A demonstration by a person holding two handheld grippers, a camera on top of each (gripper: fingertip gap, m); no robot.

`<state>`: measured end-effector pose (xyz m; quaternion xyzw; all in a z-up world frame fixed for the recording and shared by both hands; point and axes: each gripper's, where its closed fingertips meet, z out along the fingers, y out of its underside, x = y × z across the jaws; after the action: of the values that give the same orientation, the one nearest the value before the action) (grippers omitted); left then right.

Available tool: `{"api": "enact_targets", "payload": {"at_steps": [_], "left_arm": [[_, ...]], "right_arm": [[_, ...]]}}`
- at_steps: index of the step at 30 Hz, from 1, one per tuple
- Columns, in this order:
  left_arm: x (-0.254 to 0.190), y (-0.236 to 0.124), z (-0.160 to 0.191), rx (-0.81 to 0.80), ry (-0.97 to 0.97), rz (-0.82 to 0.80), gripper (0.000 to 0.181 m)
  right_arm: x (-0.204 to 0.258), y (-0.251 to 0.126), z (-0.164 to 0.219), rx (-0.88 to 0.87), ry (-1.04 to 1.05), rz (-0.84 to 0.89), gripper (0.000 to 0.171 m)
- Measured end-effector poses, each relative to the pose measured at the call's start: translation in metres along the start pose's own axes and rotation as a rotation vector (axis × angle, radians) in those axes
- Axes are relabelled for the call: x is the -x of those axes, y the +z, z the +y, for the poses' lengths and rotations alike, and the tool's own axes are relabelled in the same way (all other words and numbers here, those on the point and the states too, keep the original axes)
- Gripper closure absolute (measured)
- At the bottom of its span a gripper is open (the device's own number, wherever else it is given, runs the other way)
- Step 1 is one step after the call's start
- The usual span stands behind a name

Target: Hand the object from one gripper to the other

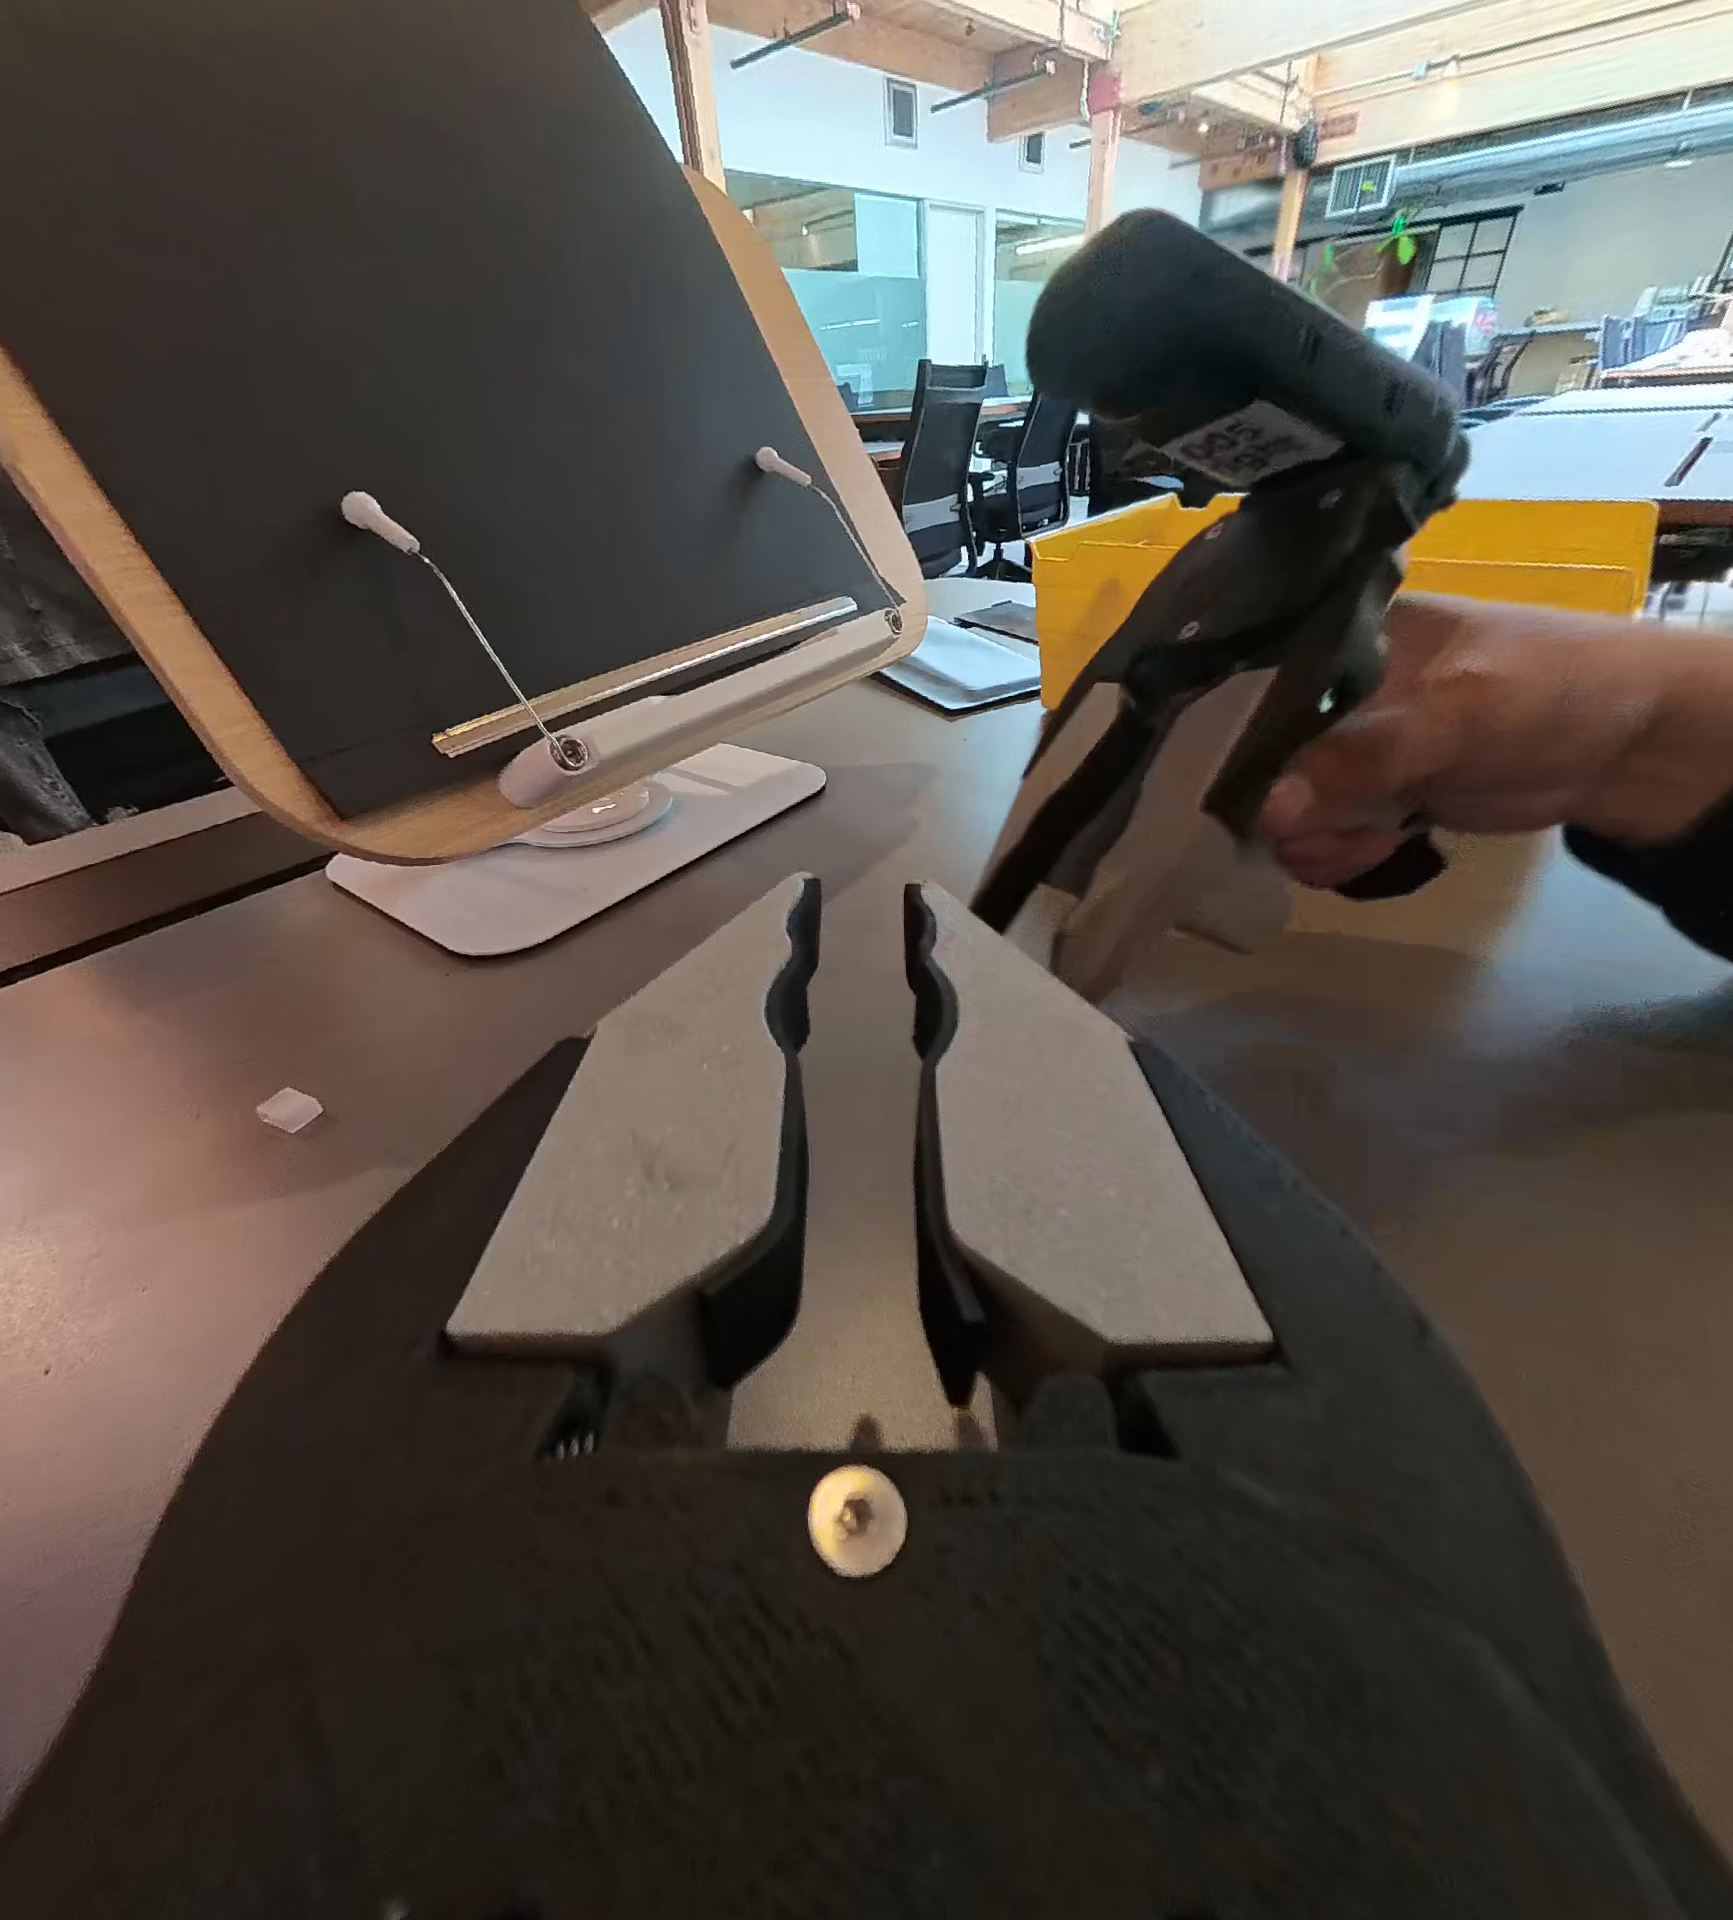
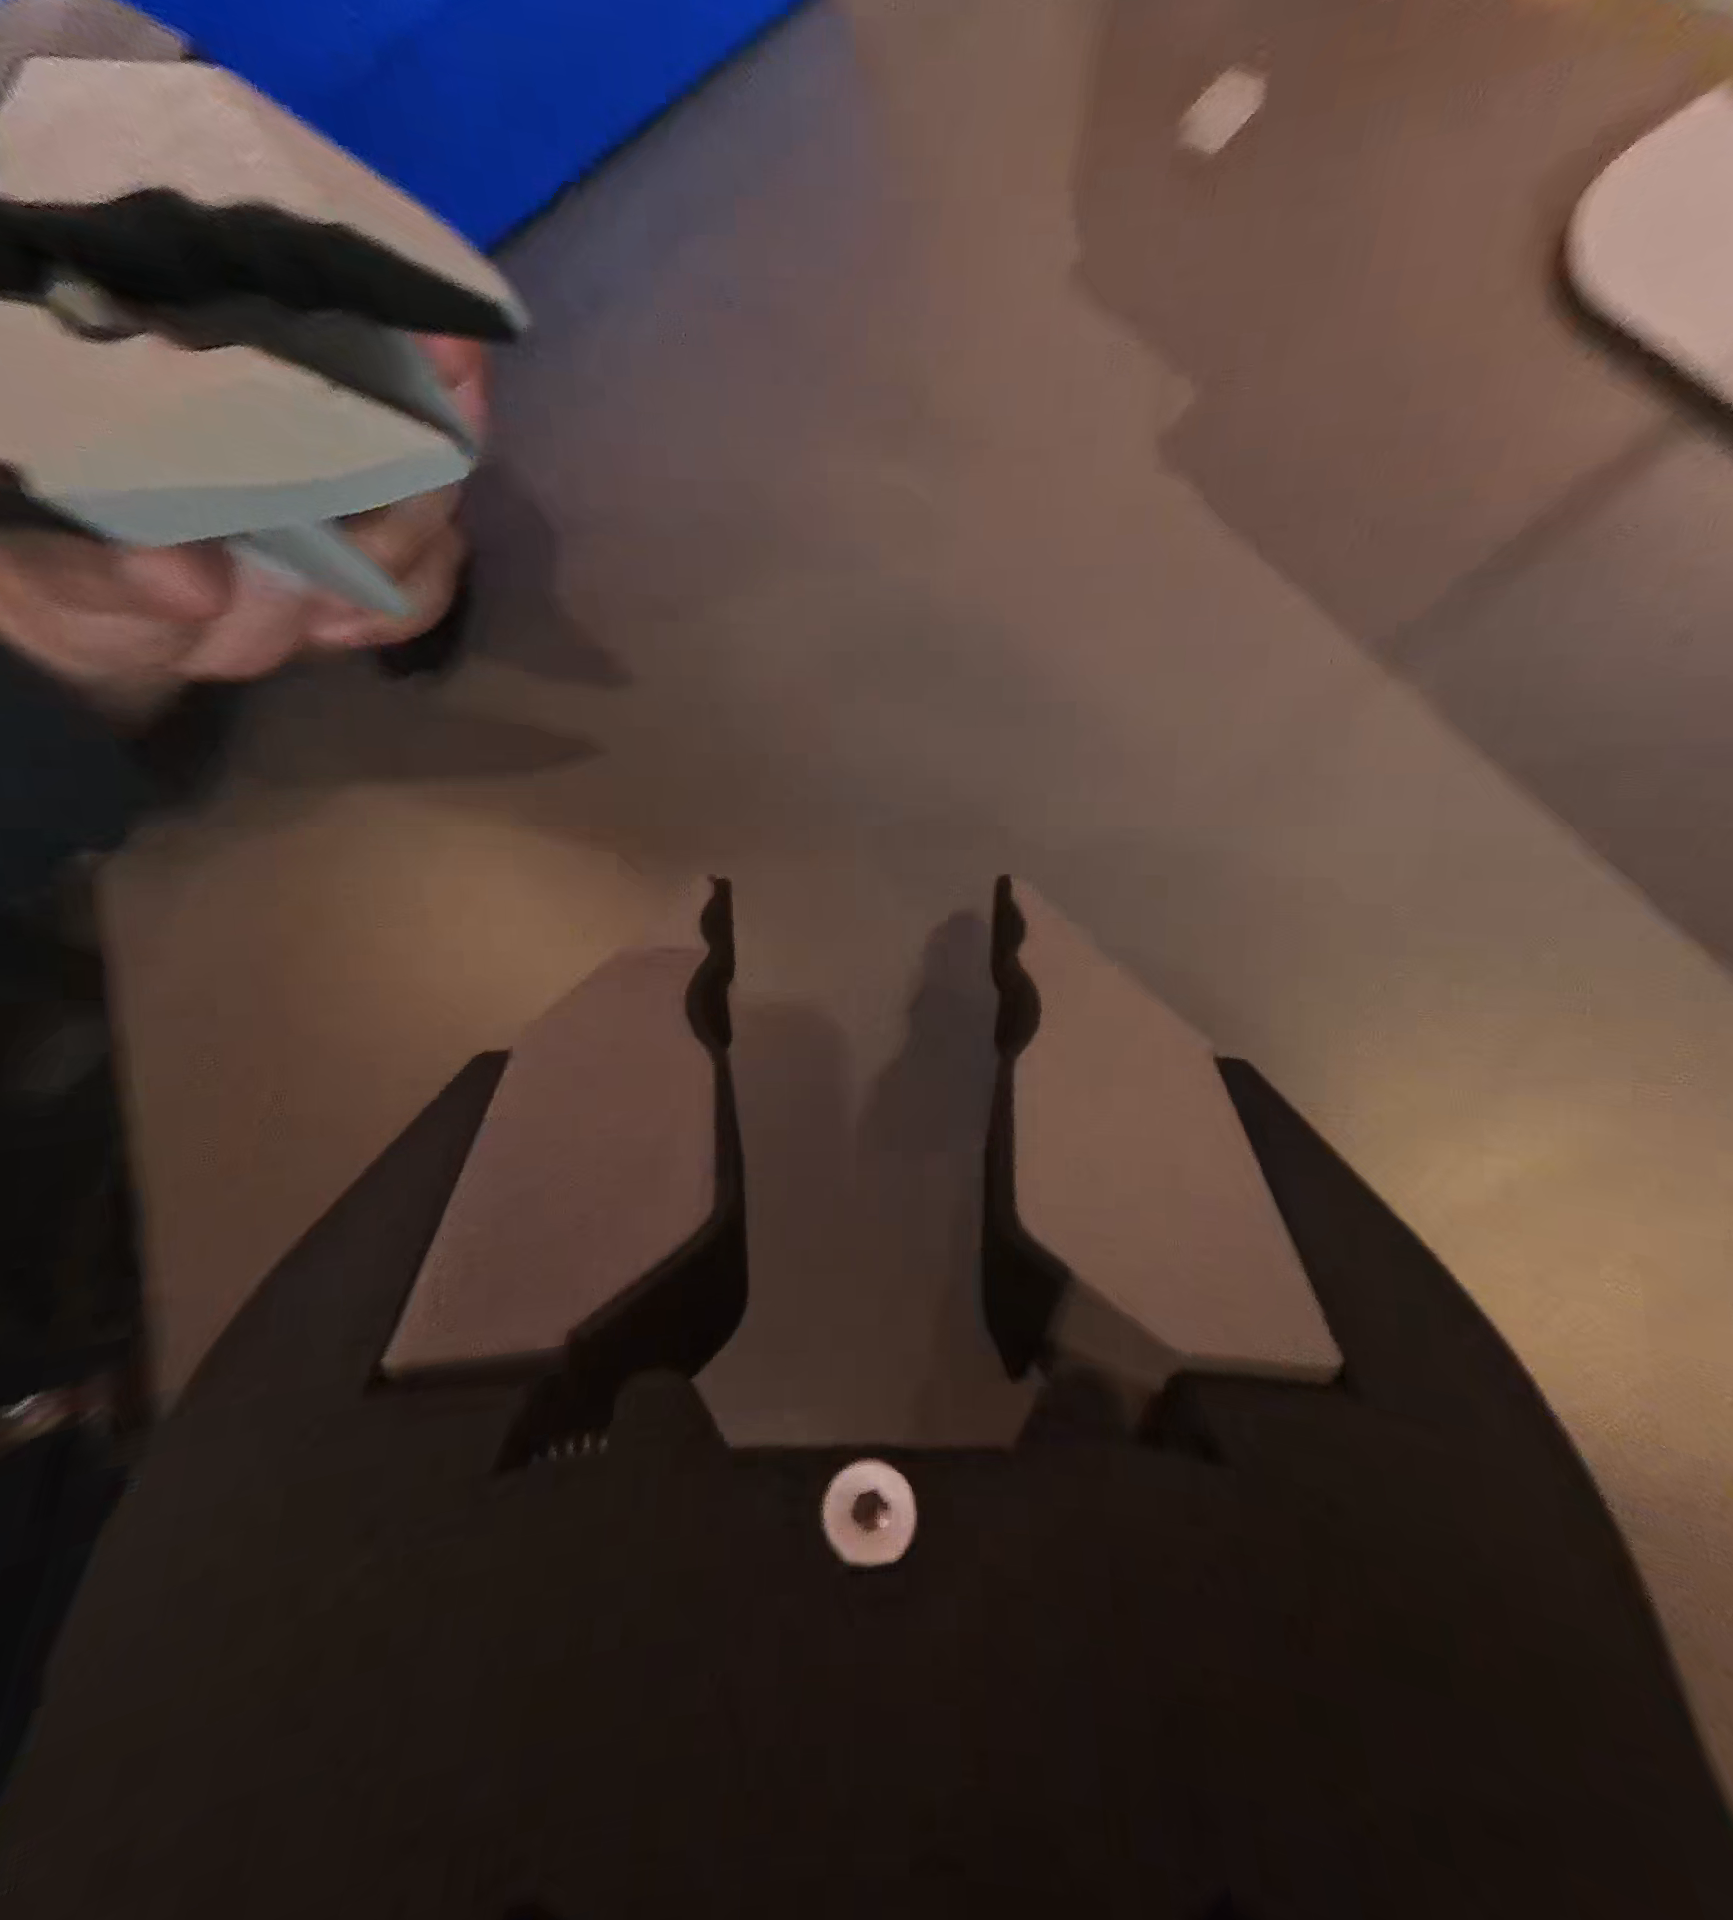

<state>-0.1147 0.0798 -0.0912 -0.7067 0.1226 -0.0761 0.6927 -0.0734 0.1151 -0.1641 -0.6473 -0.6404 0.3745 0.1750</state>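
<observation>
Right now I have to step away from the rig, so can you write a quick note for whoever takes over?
Left tool: open with a narrow gap, holding nothing, low over the table.
Right tool: open, holding nothing, angled down at the table.
Things: a small white piece lies loose on the table near the book stand. It may be the object, but I cannot tell.
Done: nothing is gripped and nothing has been handed over.
Left: pick the object up with one tool, pass it to the other, then release.
</observation>
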Motion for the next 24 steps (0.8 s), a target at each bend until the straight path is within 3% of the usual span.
{"api": "enact_targets", "payload": {"at_steps": [6,14,24], "left_arm": [[-0.001,0.001,0.001,0.010,0.007,0.005,0.169],[-0.012,-0.001,-0.002,-0.017,0.041,0.048,0.154],[-0.009,-0.001,-0.002,-0.017,0.035,0.034,0.158]], "right_arm": [[-0.042,0.003,0.000,-0.083,-0.102,0.256,0.120],[-0.051,-0.009,-0.010,-0.216,-0.016,0.269,0.115],[-0.052,-0.007,-0.013,-0.238,-0.046,0.311,0.111]]}}
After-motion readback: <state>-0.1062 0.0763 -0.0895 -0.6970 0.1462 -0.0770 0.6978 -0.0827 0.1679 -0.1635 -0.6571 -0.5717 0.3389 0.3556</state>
